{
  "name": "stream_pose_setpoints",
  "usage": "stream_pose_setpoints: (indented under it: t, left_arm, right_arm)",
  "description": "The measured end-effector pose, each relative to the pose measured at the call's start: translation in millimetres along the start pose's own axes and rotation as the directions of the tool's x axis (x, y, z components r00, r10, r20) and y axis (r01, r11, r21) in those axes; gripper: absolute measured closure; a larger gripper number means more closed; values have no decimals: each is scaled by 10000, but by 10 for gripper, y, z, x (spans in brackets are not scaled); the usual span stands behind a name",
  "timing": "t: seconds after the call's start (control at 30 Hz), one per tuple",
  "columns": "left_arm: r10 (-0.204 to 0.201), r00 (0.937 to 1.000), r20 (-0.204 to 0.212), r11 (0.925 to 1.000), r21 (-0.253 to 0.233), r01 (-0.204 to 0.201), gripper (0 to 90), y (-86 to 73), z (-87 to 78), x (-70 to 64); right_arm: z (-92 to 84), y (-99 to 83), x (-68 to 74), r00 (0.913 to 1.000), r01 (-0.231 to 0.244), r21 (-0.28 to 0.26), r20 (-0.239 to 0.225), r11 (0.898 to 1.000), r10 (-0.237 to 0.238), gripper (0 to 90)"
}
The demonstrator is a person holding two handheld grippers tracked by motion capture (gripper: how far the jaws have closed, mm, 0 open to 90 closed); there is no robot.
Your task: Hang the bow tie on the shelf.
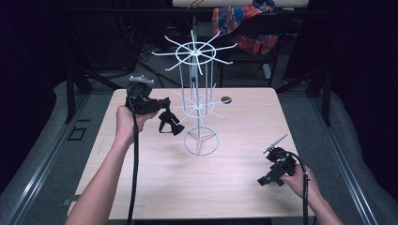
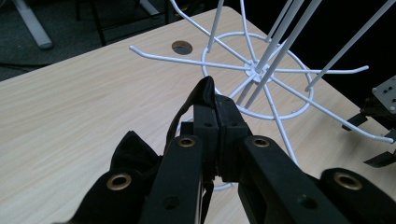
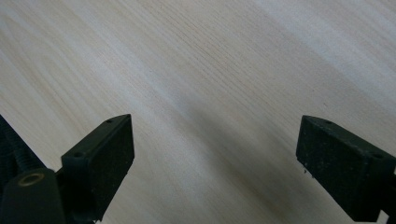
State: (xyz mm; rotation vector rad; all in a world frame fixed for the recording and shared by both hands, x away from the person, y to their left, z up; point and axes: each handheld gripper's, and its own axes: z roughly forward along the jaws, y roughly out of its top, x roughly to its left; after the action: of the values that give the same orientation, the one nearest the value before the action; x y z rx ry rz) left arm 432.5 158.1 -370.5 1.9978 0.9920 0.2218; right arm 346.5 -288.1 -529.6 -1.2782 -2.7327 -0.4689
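Progress is judged as midway: the left gripper (image 1: 165,114) already carries a small black strap (image 1: 170,123) and holds it just beside the lower tier of the white wire rack (image 1: 201,105), but no prong bears the strap yet, so the hanging step remains. In the left gripper view the jaws stand pressed together on a black fold of the strap (image 2: 206,93), which pokes up between the pads, while the rest of the piece (image 2: 132,151) droops below and to the left of the jaws. The strap looks soft and limp, matte black, with a thin looped part and a wider flared end that hangs free above the table (image 1: 150,173); its exact make cannot be told. Directly ahead of the jaws lie the rack's lower prongs (image 2: 187,59), each a thin white rod with a small upturned tip, radiating from a hub (image 2: 255,70) over the round base ring. The nearest prong tip is near the strap but apart from it. A dark round hole (image 1: 226,99) sits in the table behind the rack. At the right, the right gripper (image 1: 274,151) rests low over the table near its right edge, well apart from the rack; its pads (image 3: 100,163) are spread wide with nothing between them, bare wood showing in the gap.
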Motion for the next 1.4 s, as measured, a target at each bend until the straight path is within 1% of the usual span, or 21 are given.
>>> stream_pose_setpoints:
  t: [0.2, 0.23, 0.33, 0.4, 0.6, 0.77, 0.9, 0.93, 0.97, 1.0, 1.03, 1.1, 1.4]
  left_arm:
    - [25, 10000, 62, 10000, 54, -26, 888, 14, 39, -10]
    - [89, 9999, 97, 9999, 130, -91, 888, 16, 41, -7]
    - [67, 9999, 119, 9999, 140, -69, 888, 14, 60, -12]
    - [69, 9998, 188, 9997, 238, -74, 888, 15, 73, -15]
    - [111, 9998, 180, 9995, 301, -116, 887, 19, 114, -29]
    - [121, 9996, 253, 9991, 411, -131, 887, 17, 160, -44]
    - [218, 9994, 251, 9982, 551, -231, 886, 22, 196, -55]
    - [205, 9994, 274, 9982, 558, -220, 886, 23, 205, -60]
    - [199, 9994, 299, 9981, 579, -216, 885, 23, 218, -64]
    - [198, 9994, 299, 9980, 591, -215, 885, 22, 228, -68]
    - [196, 9993, 306, 9979, 607, -214, 885, 22, 233, -69]
    - [186, 9992, 363, 9979, 615, -208, 885, 19, 249, -69]
    - [206, 9991, 381, 9967, 771, -235, 884, -19, 301, -66]
  right_arm:
    - [3, 2, 1, 10000, -17, 38, -42, 10000, 17, 113]
    - [2, 2, -1, 10000, -10, 44, -43, 10000, 10, 112]
    - [7, 1, -1, 10000, -29, 26, -45, 10000, 29, 113]
    - [7, 2, 0, 10000, -33, 32, -53, 10000, 33, 113]
    - [11, 2, -4, 10000, 22, 31, -35, 10000, -22, 112]
    - [11, 2, -5, 10000, 21, 25, -40, 10000, -21, 112]
    - [13, 1, -2, 10000, -31, 39, -47, 10000, 31, 112]
    - [20, -3, 3, 9999, -116, -54, -57, 9999, 116, 112]
    - [20, -1, 2, 9999, -91, -23, -57, 10000, 91, 112]
    - [16, 2, 0, 9999, -54, 20, -126, 10000, 54, 113]
    - [12, 3, -3, 10000, -1, 87, -47, 10000, 1, 112]
    - [14, 1, -3, 10000, -12, 34, -47, 10000, 12, 112]
    - [15, 0, -3, 10000, -21, 58, -48, 10000, 21, 113]
